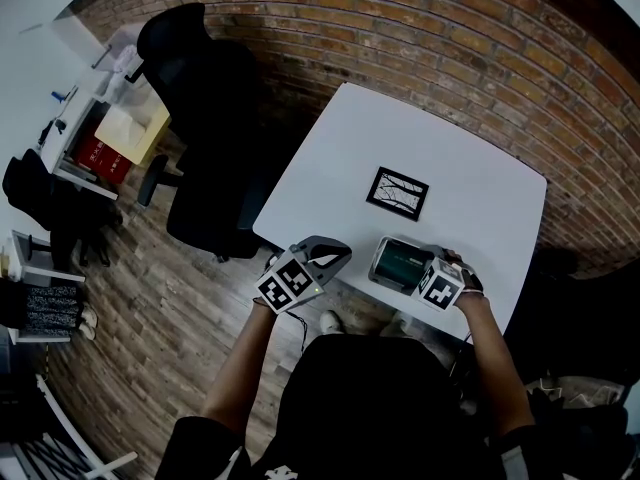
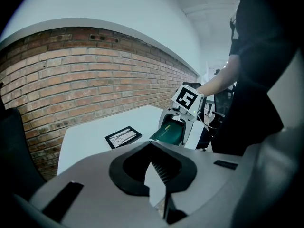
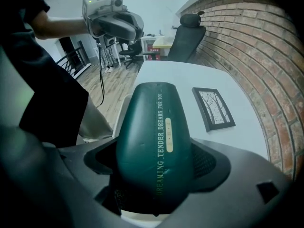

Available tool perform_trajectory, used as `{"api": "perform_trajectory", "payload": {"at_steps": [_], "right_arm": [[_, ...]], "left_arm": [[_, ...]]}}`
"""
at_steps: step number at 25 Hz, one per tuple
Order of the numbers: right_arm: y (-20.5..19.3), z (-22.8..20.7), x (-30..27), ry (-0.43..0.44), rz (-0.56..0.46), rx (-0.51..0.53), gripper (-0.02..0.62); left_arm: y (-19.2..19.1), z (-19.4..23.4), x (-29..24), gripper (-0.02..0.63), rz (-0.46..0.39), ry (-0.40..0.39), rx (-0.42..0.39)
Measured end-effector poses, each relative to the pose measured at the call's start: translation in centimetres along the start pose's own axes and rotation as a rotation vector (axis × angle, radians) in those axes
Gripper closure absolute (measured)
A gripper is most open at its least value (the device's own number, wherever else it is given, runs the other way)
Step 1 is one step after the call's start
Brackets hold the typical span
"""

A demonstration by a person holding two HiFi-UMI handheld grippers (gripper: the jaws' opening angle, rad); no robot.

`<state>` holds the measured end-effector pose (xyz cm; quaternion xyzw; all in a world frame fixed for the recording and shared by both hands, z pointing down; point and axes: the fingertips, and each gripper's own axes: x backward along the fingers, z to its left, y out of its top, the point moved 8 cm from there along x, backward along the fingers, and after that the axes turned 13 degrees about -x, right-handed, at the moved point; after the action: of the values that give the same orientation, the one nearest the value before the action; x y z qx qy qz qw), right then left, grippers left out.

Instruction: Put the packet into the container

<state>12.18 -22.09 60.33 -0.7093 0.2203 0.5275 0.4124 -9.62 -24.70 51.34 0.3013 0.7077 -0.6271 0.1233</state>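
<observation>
A dark green packet point(image 3: 159, 127) with gold lettering sits lengthwise between the jaws of my right gripper point(image 3: 159, 167), which is shut on it. In the head view the packet point(image 1: 400, 265) is low over the white table point(image 1: 480, 178), near its front edge. The left gripper view shows the packet point(image 2: 168, 133) tilted in the right gripper's pale jaws. My left gripper point(image 1: 338, 254) hovers at the table's front left edge, shut and empty, its jaws point(image 2: 159, 175) meeting. I cannot make out a container apart from the pale rim around the packet.
A black framed picture point(image 1: 397, 192) lies flat on the table beyond the packet. A black office chair point(image 1: 205, 118) stands left of the table on the wood floor. A brick wall point(image 1: 450, 38) runs behind. Shelves with boxes point(image 1: 110, 133) stand at far left.
</observation>
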Motion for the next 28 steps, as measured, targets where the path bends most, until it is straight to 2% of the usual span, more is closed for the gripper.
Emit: {"api": "perform_trajectory", "payload": {"at_steps": [4, 14, 20, 24, 25, 28], "right_arm": [[0.5, 0.1, 0.8, 0.039, -0.079, -0.026, 0.172], [1.3, -0.4, 3.1, 0.046, -0.136, -0.066, 0.169], [2.5, -0.2, 5.4, 0.043, -0.245, -0.078, 0.169], [3.3, -0.3, 6.9, 0.035, -0.365, -0.107, 0.172], [3.6, -0.3, 7.4, 0.029, -0.403, -0.120, 0.183], [4.6, 0.0, 9.5, 0.005, -0.525, -0.154, 0.302]], "left_arm": [[-0.1, -0.1, -0.1, 0.598, -0.004, -0.005, 0.007], [0.2, 0.2, -0.3, 0.598, -0.018, -0.007, 0.018], [0.5, 0.0, -0.4, 0.598, -0.039, 0.003, 0.029], [1.0, 0.2, -0.5, 0.598, -0.051, -0.003, 0.023], [1.2, 0.4, -0.4, 0.598, -0.057, -0.001, 0.021], [2.1, 1.1, 0.0, 0.598, -0.095, 0.022, 0.028]]}}
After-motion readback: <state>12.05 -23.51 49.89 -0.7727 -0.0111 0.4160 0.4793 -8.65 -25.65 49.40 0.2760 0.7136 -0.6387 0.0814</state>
